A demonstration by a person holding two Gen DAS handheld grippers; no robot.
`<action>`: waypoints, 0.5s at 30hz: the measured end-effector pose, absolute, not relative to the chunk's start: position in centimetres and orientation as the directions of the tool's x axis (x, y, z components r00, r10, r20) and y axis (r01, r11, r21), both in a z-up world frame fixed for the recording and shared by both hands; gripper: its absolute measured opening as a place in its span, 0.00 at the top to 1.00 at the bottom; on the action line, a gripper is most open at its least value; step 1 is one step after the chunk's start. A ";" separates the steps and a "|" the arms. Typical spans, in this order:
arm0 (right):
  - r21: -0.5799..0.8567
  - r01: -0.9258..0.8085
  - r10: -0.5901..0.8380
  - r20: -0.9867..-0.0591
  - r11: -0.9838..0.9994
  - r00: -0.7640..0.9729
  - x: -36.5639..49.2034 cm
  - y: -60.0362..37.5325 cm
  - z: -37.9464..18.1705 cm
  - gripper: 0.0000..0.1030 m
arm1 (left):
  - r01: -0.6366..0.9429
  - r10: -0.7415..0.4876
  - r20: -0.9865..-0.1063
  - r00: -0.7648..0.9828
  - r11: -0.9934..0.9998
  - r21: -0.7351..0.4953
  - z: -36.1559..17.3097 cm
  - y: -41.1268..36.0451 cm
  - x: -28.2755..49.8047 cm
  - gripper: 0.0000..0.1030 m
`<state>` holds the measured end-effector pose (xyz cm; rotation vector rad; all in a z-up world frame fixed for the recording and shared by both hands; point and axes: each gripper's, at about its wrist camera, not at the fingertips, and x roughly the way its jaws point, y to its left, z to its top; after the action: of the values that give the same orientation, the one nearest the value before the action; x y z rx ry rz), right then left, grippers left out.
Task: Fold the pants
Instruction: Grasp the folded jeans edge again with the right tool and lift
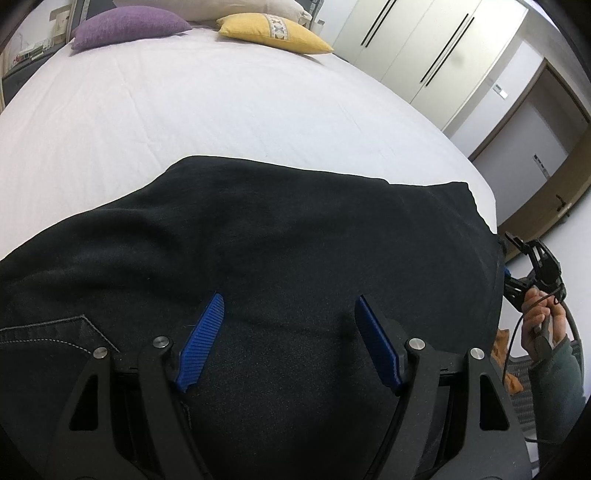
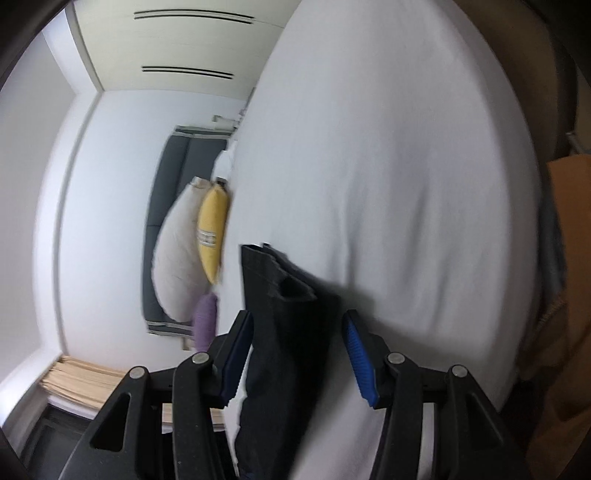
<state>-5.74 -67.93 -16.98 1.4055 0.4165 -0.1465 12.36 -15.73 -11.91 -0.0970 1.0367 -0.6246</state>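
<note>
Black pants (image 1: 280, 251) lie spread across the near part of a white bed (image 1: 207, 107), a stitched pocket at lower left. My left gripper (image 1: 290, 306) is open just above the fabric, its blue pads apart. The right gripper shows at the far right in the left wrist view (image 1: 517, 269), held by a hand at the pants' right end. In the right wrist view, rolled sideways, my right gripper (image 2: 297, 325) is open with the pants' leg end (image 2: 284, 332) between its blue pads, not pinched.
A purple pillow (image 1: 129, 26), a yellow pillow (image 1: 273, 31) and a beige pillow (image 1: 207, 7) lie at the head of the bed. White wardrobes (image 1: 424, 51) and a door (image 1: 535, 155) stand to the right. The bed's right edge is near the right gripper.
</note>
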 end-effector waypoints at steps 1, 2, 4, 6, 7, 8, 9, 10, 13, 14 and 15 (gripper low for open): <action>0.926 0.337 0.149 -0.362 0.168 0.920 -5.4 -67.9 -17.1 0.47 | 0.438 -0.526 -0.773 0.354 0.824 -0.360 -11.9 -15.7 12.3 0.30; 0.928 0.333 0.151 -0.357 0.164 0.922 -5.4 -68.0 -17.1 0.47 | 0.439 -0.526 -0.773 0.354 0.823 -0.360 -11.9 -15.7 12.3 0.30; 0.938 0.319 0.148 -0.337 0.134 0.930 -5.6 -68.1 -17.5 0.49 | 0.438 -0.526 -0.773 0.354 0.824 -0.360 -11.9 -15.6 12.3 0.30; 0.941 0.315 0.151 -0.331 0.120 0.931 -5.8 -68.3 -17.8 0.56 | 0.437 -0.526 -0.773 0.355 0.824 -0.360 -11.9 -15.5 12.3 0.30; 0.940 0.318 0.154 -0.335 0.123 0.930 -5.7 -68.2 -17.8 0.63 | 0.437 -0.524 -0.774 0.356 0.825 -0.358 -11.9 -15.5 12.3 0.30; 0.940 0.317 0.162 -0.335 0.127 0.928 -5.8 -68.2 -17.9 0.71 | 0.437 -0.523 -0.774 0.356 0.826 -0.357 -11.9 -15.5 12.3 0.30; 0.939 0.316 0.174 -0.337 0.135 0.925 -5.5 -68.1 -17.8 0.76 | 0.436 -0.521 -0.775 0.358 0.827 -0.355 -11.9 -15.5 12.3 0.30; 0.936 0.323 0.180 -0.345 0.144 0.921 -5.2 -67.9 -17.7 0.82 | 0.436 -0.521 -0.775 0.358 0.827 -0.354 -11.9 -15.5 12.3 0.30; 0.926 0.342 0.164 -0.367 0.162 0.916 -5.0 -67.3 -17.3 0.87 | 0.436 -0.519 -0.777 0.356 0.828 -0.354 -11.8 -15.5 12.3 0.30; 0.919 0.351 0.154 -0.379 0.181 0.913 -4.9 -67.1 -16.9 0.87 | 0.436 -0.520 -0.778 0.354 0.827 -0.354 -11.8 -15.5 12.3 0.30; 0.909 0.361 0.143 -0.393 0.206 0.908 -4.7 -66.8 -16.4 0.88 | 0.435 -0.519 -0.778 0.353 0.828 -0.355 -11.9 -15.5 12.3 0.30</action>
<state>-4.68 -66.79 -16.40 1.3676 0.4406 -0.1590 12.33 -15.52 -11.85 -0.0921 1.0410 -0.6180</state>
